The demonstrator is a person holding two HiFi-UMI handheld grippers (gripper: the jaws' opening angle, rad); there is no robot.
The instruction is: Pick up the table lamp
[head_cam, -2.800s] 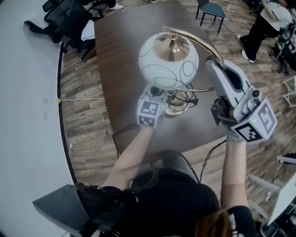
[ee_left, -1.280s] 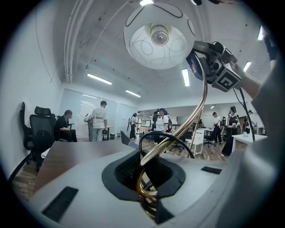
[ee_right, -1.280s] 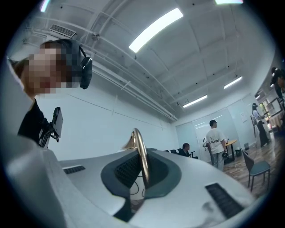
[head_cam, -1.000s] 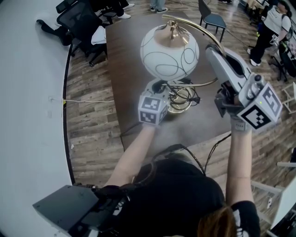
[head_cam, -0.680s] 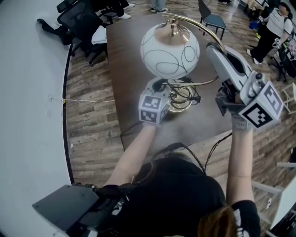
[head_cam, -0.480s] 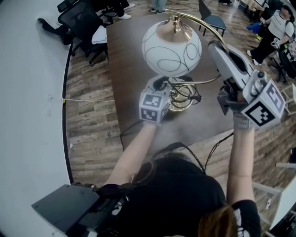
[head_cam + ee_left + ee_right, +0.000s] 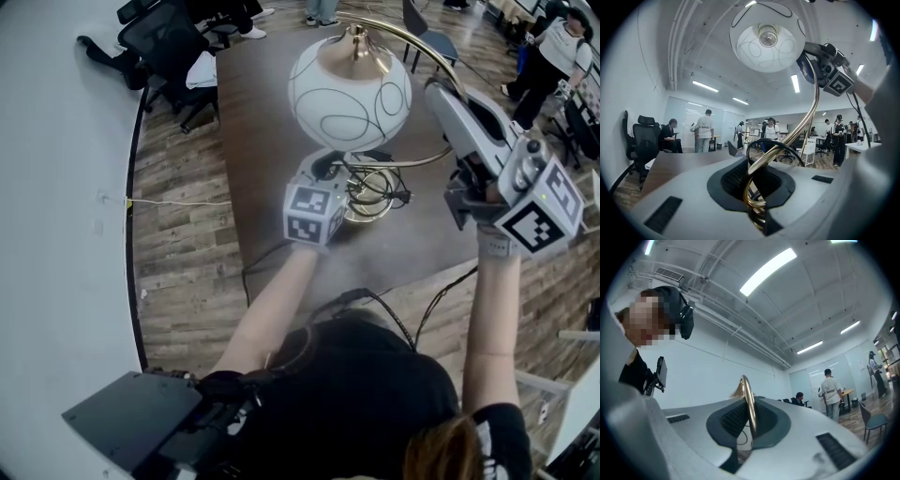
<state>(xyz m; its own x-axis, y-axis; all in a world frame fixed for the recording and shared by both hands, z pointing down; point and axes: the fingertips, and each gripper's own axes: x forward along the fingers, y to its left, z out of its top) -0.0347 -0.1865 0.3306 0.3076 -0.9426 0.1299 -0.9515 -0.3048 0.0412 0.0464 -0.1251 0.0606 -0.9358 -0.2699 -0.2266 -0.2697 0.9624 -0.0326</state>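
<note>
The table lamp has a white globe shade (image 7: 349, 89) with thin dark loops, a brass arc arm (image 7: 412, 42) and a round brass base (image 7: 361, 202) with a coiled black cord. My left gripper (image 7: 328, 171) sits under the shade, shut on the lamp's lower brass stem (image 7: 757, 197). My right gripper (image 7: 438, 92) is shut on the thin brass arc (image 7: 750, 404) at the right of the shade. The left gripper view looks up at the lit shade (image 7: 766, 41) and the right gripper (image 7: 829, 70). Whether the base touches the table (image 7: 272, 122) I cannot tell.
The dark wooden table stands on plank flooring. A black office chair (image 7: 164, 42) stands at its far left and a blue chair (image 7: 427, 19) at its far right. People stand in the background (image 7: 553, 47). A black cable (image 7: 441, 291) hangs over the near edge.
The lamp and both grippers have drifted slightly up and to the right in the head view. Both grips are the same as before.
</note>
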